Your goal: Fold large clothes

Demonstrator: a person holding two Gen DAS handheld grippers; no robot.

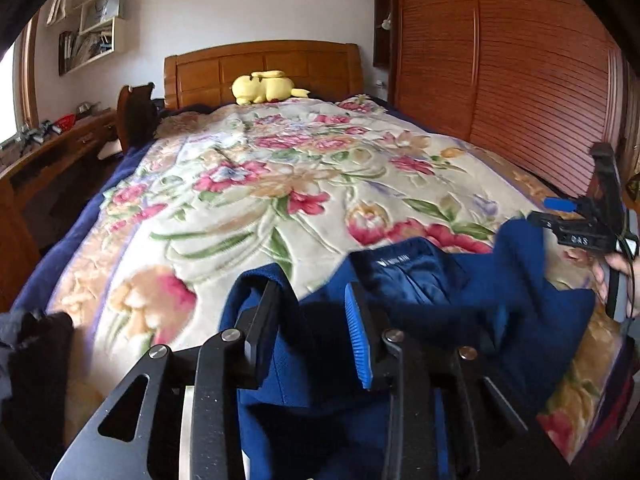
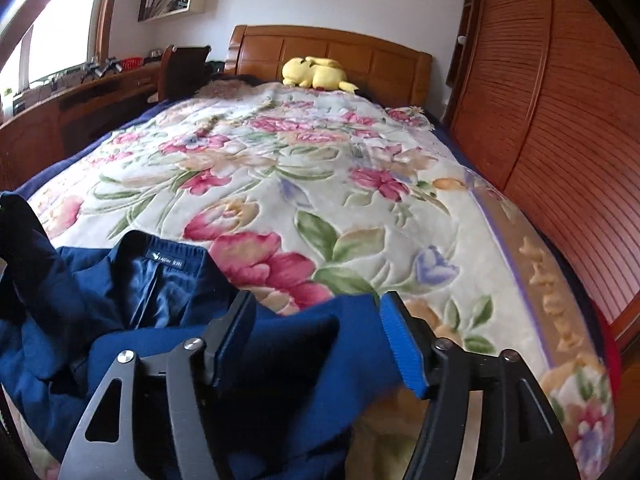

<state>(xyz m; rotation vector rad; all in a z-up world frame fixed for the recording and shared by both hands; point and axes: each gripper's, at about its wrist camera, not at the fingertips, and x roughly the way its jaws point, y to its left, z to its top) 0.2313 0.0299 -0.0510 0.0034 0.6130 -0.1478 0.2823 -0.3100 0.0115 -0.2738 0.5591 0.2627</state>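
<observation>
Nearby: yellow plush toy (image 1: 266,87) by wooden headboard (image 1: 264,66), floral blanket (image 1: 256,196) covering bed | navy blue jacket (image 2: 132,300) crumpled at near edge (lining, label up) | left hand-held gripper (image 1: 310,320), right hand-held gripper (image 2: 316,340): spread, cloth between, unpinched.

1. Right hand-held gripper (image 2: 316,336) jaws apart, navy coat (image 2: 160,312) fabric between them, pads not pressing.
2. Coat lies crumpled on floral blanket (image 2: 320,168), collar label up.
3. Yellow plush (image 2: 316,74) by headboard (image 2: 340,52).
</observation>
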